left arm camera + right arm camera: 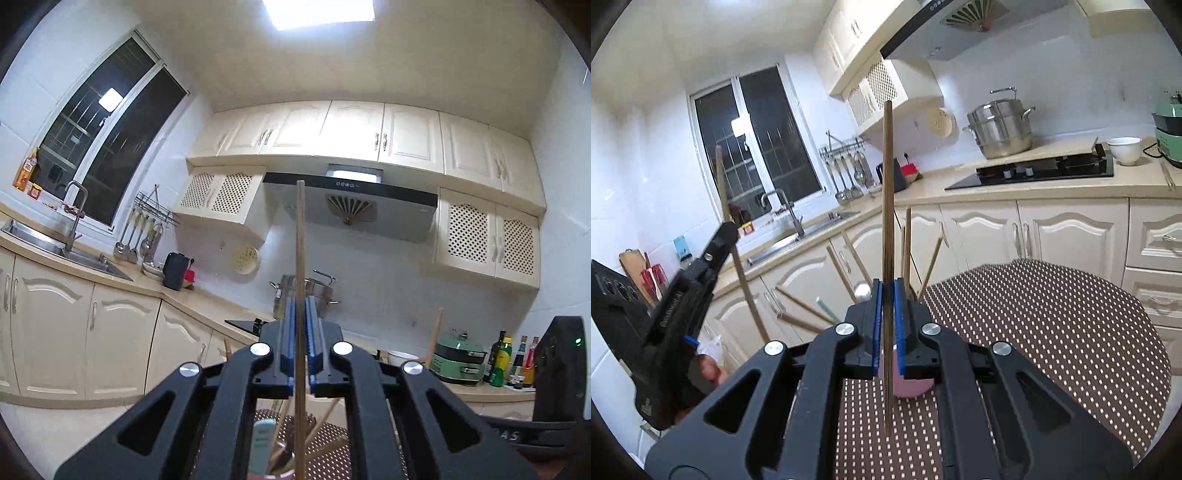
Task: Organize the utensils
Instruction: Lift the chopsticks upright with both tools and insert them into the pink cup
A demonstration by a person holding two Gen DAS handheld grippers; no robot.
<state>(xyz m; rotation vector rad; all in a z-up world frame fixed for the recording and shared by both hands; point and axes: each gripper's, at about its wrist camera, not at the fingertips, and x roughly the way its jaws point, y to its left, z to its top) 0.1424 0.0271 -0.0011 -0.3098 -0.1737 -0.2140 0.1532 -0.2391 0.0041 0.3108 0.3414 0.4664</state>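
Right wrist view: our right gripper [888,314] is clamped on a dark wooden chopstick [887,206], jaws narrow, stick upright through the pads, tip hanging above the dotted tablecloth [1052,332]. The pink cup [910,384] sits just past and below the jaws, with more chopsticks [849,266] and a spoon [862,291] fanned out of it. We judge the next move hinges on this: stick's long axis is near vertical and the cup mouth lies just ahead and below, so a short advance and drop would seat it.

Left gripper [726,230] shows at the left edge of the same view, off the table edge, farther from the cup, pinching its own lighter chopstick [738,251], which leans a bit. Left wrist view confirms: jaws nearly closed on that chopstick [300,280], cup contents visible low between the arms.

Hard to read: the cup rim is mostly hidden behind our right jaws, so we can't tell how much free room it has. The left stick's lower end is cut off.
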